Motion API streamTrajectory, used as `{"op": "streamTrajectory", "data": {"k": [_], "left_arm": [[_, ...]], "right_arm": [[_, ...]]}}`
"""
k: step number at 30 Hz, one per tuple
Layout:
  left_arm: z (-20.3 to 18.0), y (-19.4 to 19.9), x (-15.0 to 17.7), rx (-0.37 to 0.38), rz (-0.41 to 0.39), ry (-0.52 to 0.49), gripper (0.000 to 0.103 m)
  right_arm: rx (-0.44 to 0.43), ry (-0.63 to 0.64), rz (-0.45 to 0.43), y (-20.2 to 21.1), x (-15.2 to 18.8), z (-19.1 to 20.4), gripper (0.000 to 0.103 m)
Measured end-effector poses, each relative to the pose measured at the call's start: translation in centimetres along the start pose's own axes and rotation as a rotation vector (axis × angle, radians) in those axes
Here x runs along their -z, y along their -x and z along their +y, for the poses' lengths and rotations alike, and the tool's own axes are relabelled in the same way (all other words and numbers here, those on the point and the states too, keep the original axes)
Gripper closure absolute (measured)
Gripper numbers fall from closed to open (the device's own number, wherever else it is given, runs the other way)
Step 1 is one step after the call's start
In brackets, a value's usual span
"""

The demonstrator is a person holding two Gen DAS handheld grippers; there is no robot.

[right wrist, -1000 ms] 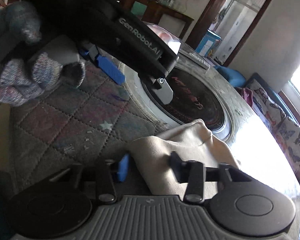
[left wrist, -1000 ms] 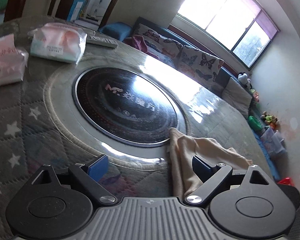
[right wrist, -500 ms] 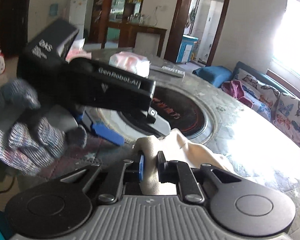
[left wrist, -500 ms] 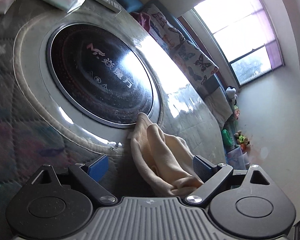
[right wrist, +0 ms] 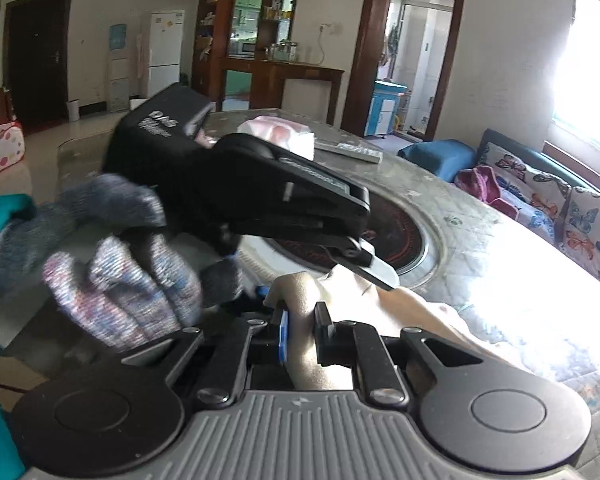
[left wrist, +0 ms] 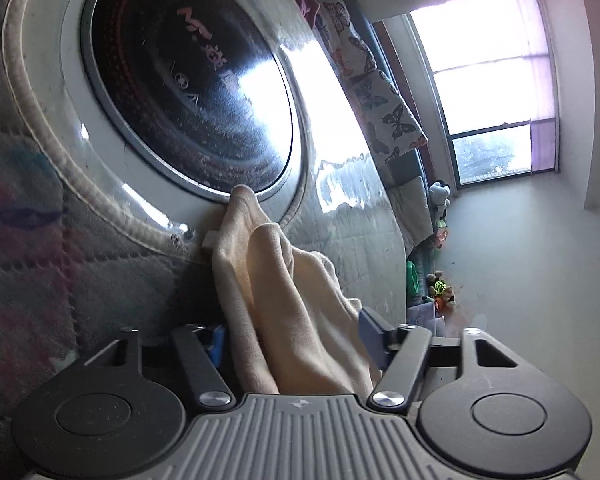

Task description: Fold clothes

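The right hand-held gripper was clamped on the cream cloth. The left hand-held gripper had just been closing, cloth bunched between its jaws, trailing ahead onto the worktop.

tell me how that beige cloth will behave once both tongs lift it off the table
Likely floppy: the beige cloth already sags in soft folds between the left tongs. Probably light, since the right tongs hold a bunched edge with a narrow pinch. It may drag across the quilted table cover rather than slide.

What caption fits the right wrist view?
Right gripper pinches cream garment as left gripper reaches in above table.
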State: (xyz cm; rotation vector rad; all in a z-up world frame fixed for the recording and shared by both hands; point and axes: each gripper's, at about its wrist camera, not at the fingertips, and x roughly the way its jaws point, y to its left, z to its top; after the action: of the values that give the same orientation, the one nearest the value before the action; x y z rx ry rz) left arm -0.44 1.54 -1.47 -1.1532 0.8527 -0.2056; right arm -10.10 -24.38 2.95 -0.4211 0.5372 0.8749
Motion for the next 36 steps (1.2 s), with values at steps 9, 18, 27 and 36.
{"op": "streamTrajectory", "data": {"k": [9,18,27,36], "left_arm": [[1.7,-0.1,-0.9,-0.003,0.017,0.034,0.084],[0.9,-0.1,-1.0,-0.025,0.002,-0.054,0.084],[-0.6,-0.4,-0.5,-0.071,-0.012,-0.151,0.084],[-3.2,-0.7,0.5,-0.123,-0.03,-0.3,0.086]], "right_arm": [[0.003,-0.107,-0.008,2.2,1.6,-1.1,0.082],[0.328,-0.402,0.042,4.5,6.5,-10.0,0.075],[0.365,-0.641,0.042,3.4,10.9,-17.0,0.065],[0.283,-0.719,-0.057,5.6,11.9,-16.4,0.093]]}}
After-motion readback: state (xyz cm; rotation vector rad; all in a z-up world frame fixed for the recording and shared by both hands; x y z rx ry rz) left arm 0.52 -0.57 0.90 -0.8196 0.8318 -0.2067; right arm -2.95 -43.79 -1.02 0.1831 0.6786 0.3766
